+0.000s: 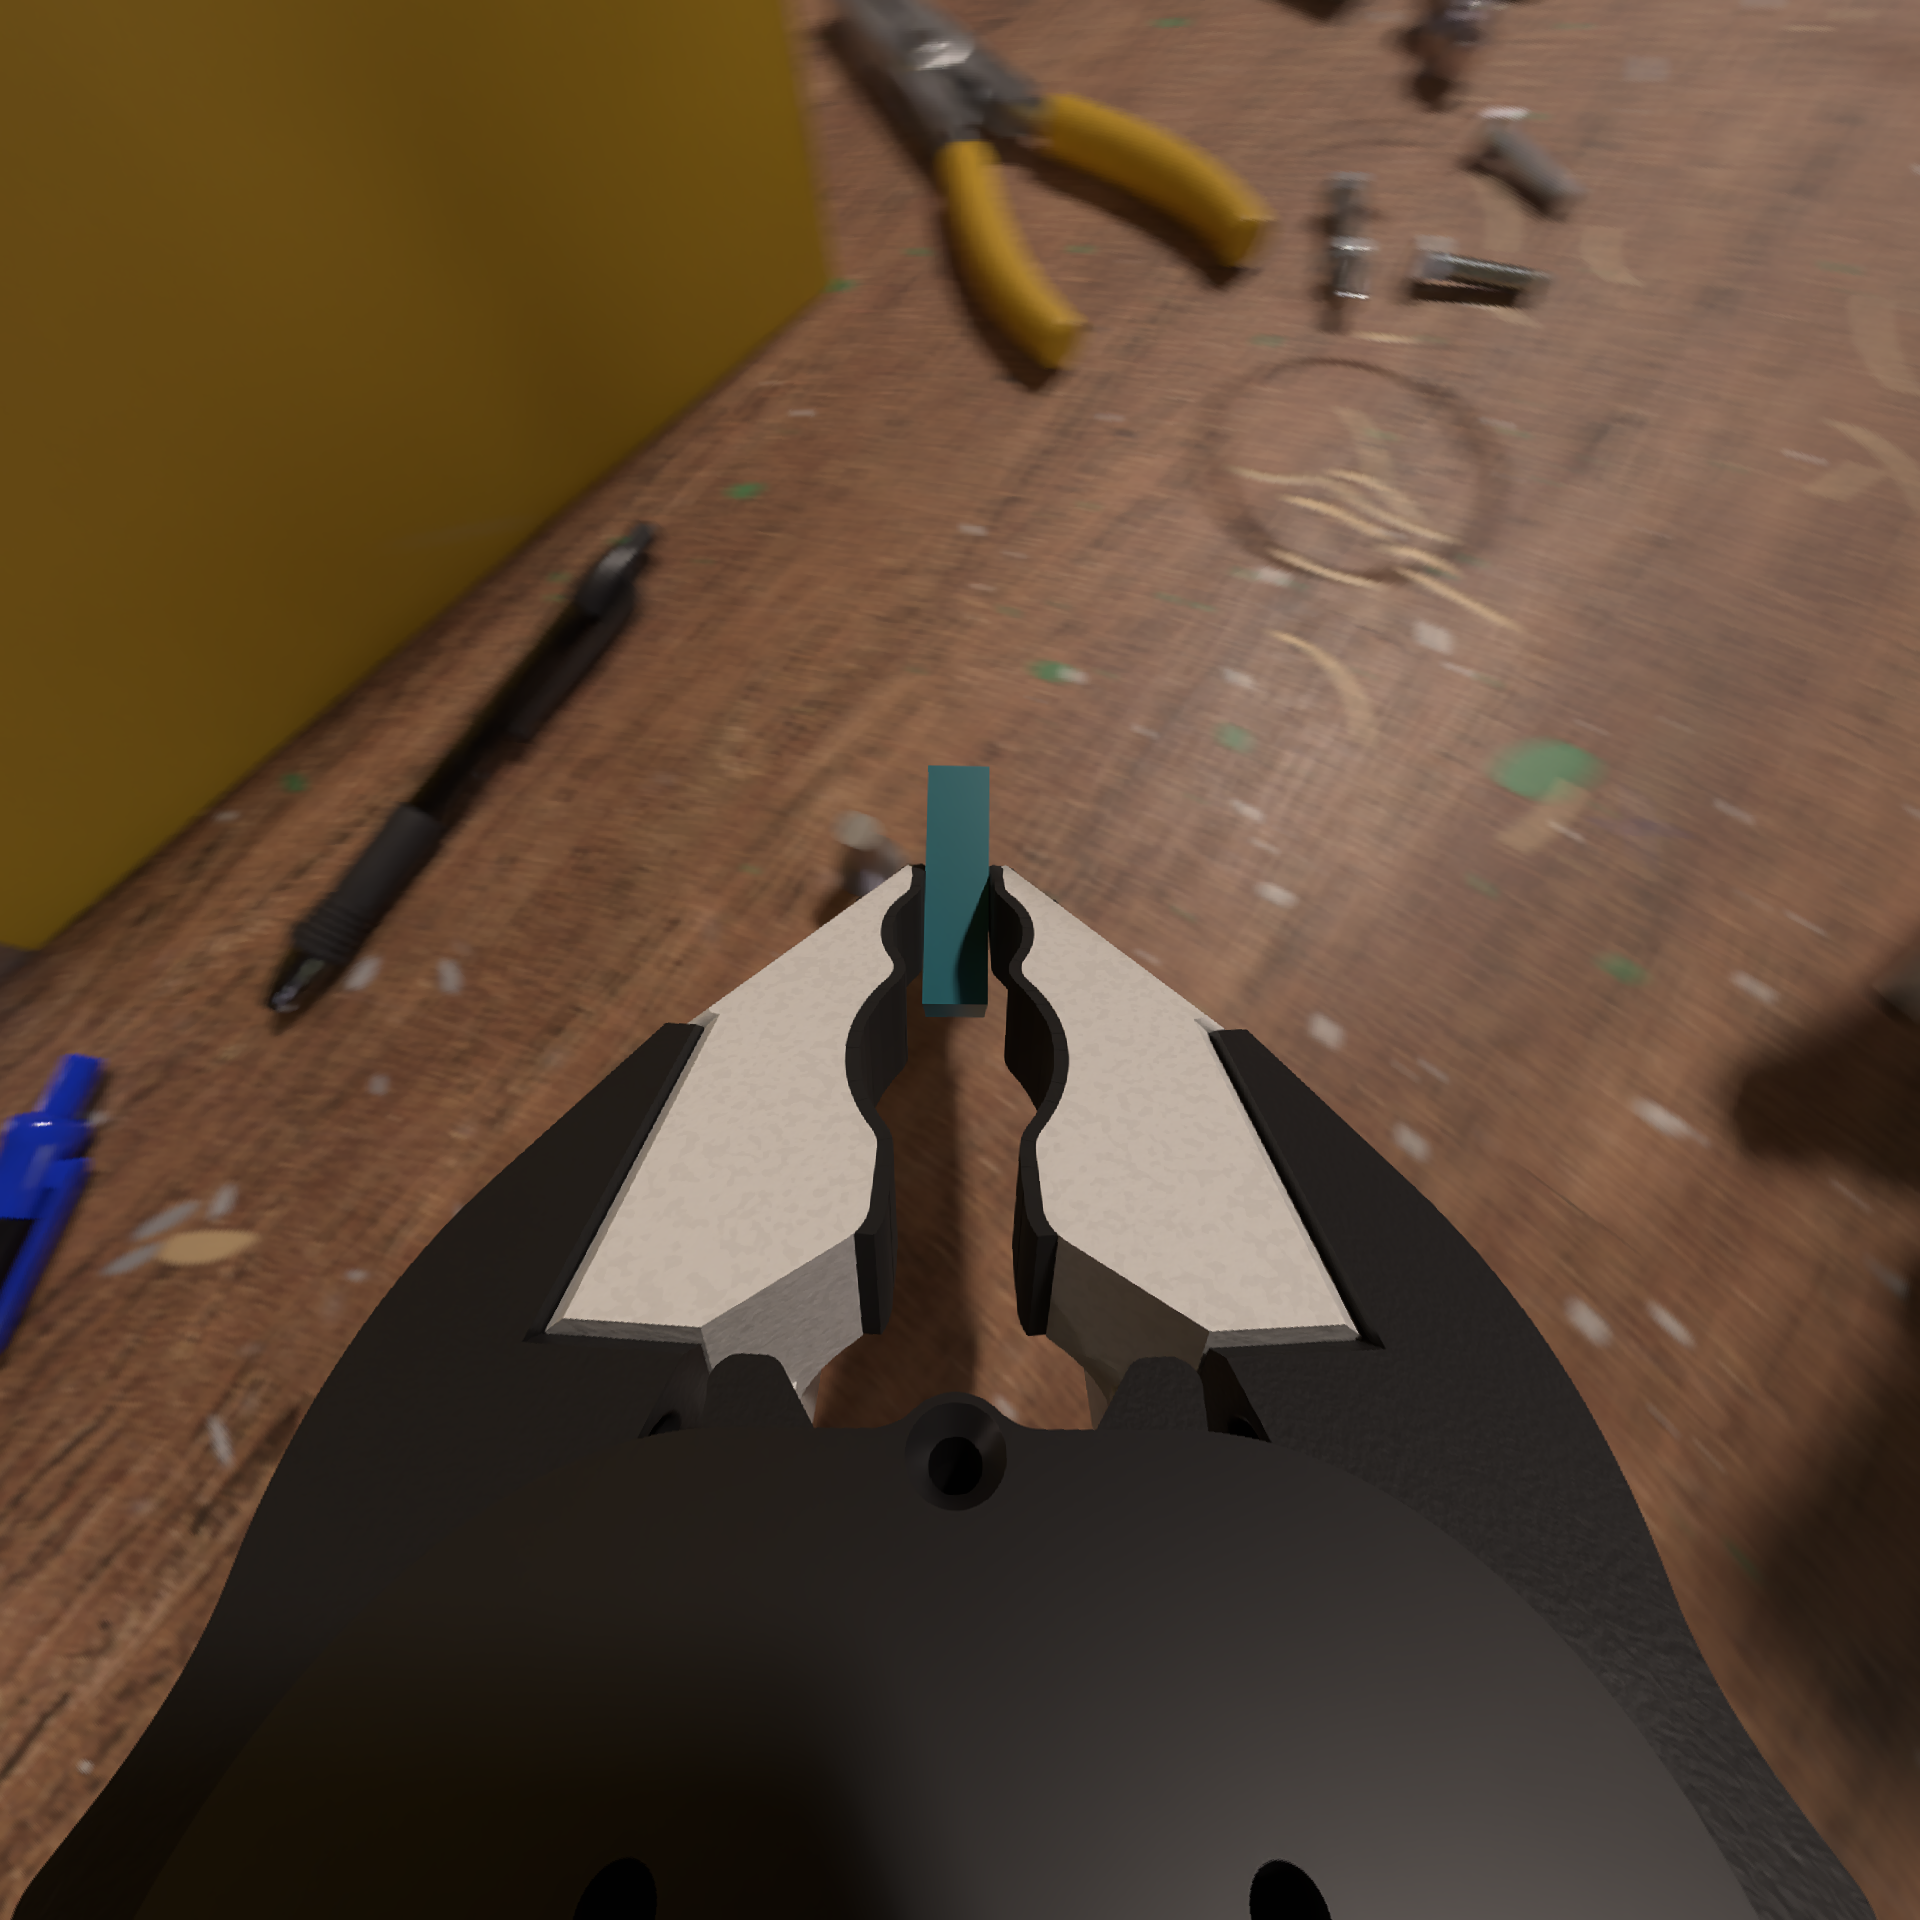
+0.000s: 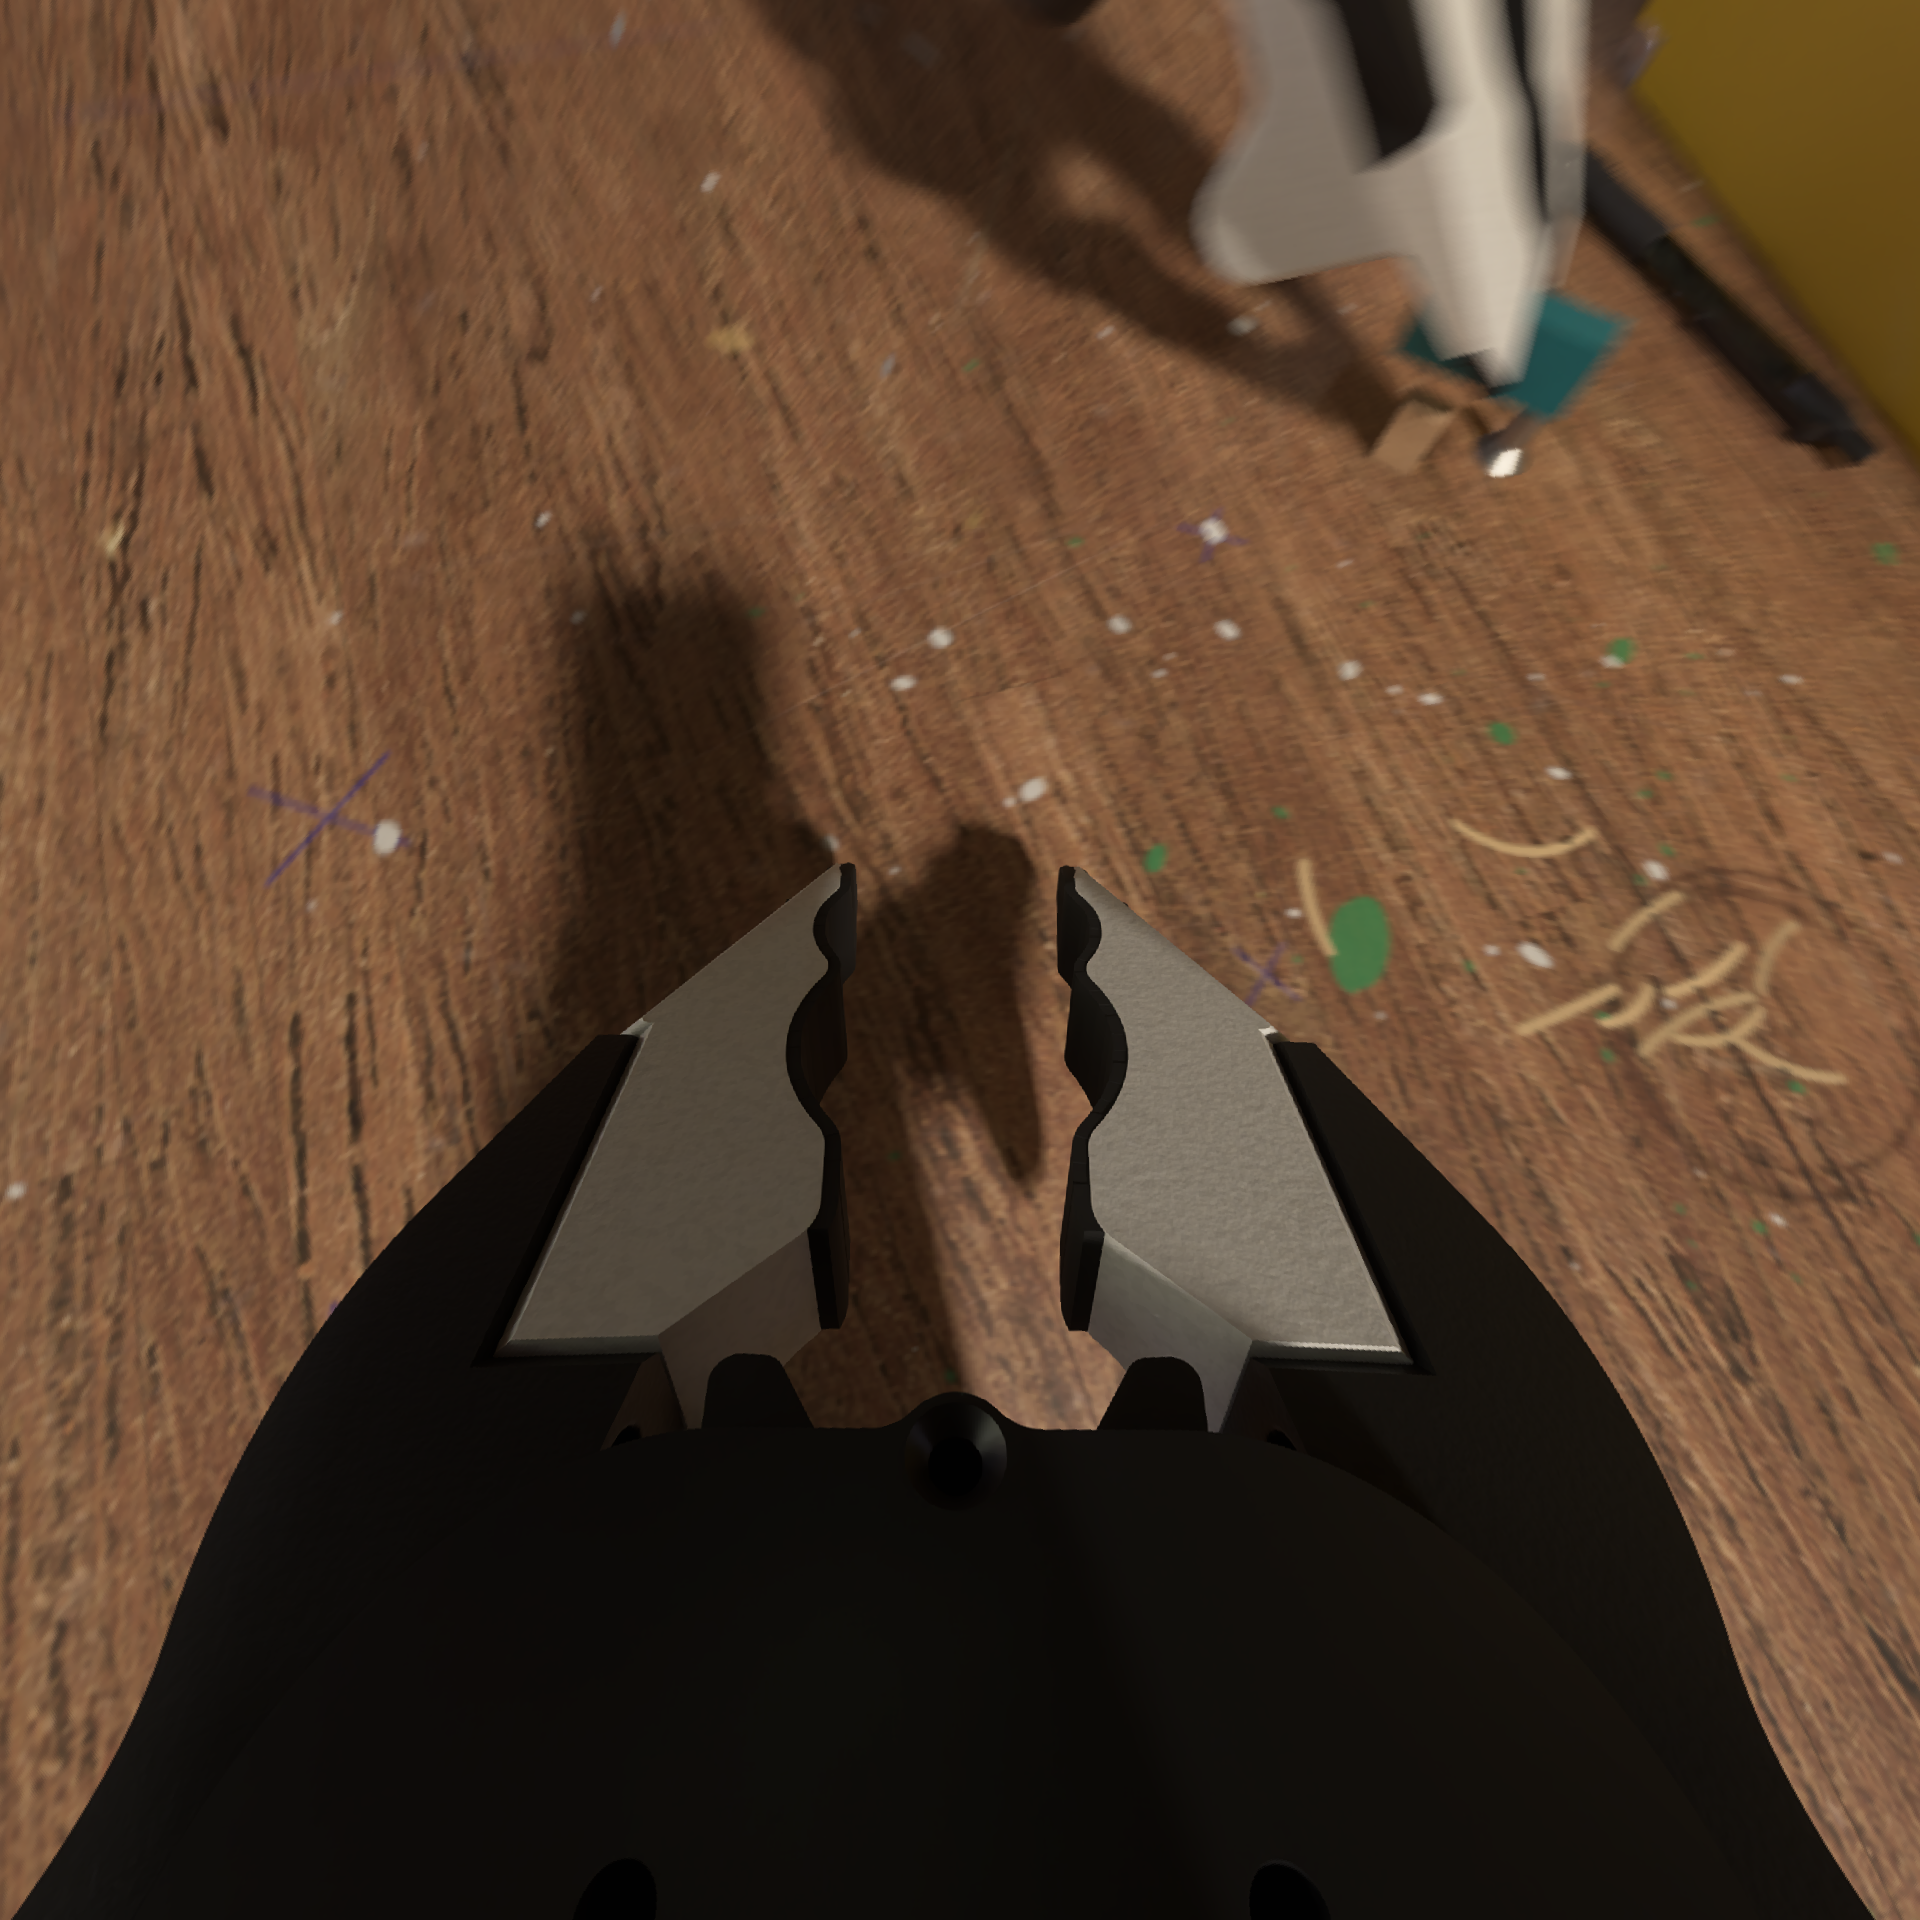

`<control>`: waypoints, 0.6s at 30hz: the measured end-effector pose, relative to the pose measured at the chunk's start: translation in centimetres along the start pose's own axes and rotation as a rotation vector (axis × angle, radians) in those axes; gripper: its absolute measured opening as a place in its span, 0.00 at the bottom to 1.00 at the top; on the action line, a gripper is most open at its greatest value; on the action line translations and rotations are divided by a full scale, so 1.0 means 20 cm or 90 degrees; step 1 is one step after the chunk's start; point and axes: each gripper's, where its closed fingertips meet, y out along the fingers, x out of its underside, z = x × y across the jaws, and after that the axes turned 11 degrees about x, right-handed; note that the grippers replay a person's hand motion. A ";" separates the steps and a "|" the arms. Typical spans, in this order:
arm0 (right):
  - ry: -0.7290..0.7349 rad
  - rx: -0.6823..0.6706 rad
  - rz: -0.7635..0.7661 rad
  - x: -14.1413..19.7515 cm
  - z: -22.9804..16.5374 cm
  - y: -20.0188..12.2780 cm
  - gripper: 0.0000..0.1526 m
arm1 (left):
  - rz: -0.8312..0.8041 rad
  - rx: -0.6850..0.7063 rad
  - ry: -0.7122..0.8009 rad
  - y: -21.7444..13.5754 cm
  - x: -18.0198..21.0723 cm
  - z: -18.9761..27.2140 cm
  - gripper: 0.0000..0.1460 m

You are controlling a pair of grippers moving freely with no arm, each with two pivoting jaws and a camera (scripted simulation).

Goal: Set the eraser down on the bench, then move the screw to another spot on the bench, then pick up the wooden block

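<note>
My left gripper (image 1: 956, 873) is shut on a teal eraser (image 1: 956, 883) that stands edge-up between its fingertips, above the wooden bench (image 1: 1143, 727). A small silver screw (image 1: 862, 842) lies just left of the fingertips, partly hidden by the left finger. In the right wrist view the left gripper (image 2: 1475, 343) shows at the far upper right with the eraser (image 2: 1558, 358) in it; the screw (image 2: 1503, 447) and a small wooden block (image 2: 1408, 436) lie on the bench right under it. My right gripper (image 2: 956, 883) is open and empty above bare bench (image 2: 416, 416).
A yellow box (image 1: 364, 364) fills the upper left. A black pen (image 1: 468, 769) lies beside it and a blue pen (image 1: 42, 1164) at the left edge. Yellow-handled pliers (image 1: 1049, 197) and several bolts (image 1: 1475, 275) lie at the far top.
</note>
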 end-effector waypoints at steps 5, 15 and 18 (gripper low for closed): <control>0.088 0.092 0.071 -0.10 0.23 -0.01 0.26 | -0.038 0.156 0.092 -0.19 0.21 0.47 0.08; 0.107 0.164 0.064 -0.43 0.57 0.33 0.26 | -0.104 0.233 0.174 -0.26 0.51 0.72 0.08; 0.086 0.128 0.024 -0.46 0.60 0.49 0.25 | -0.087 0.236 0.177 -0.28 0.51 0.71 0.21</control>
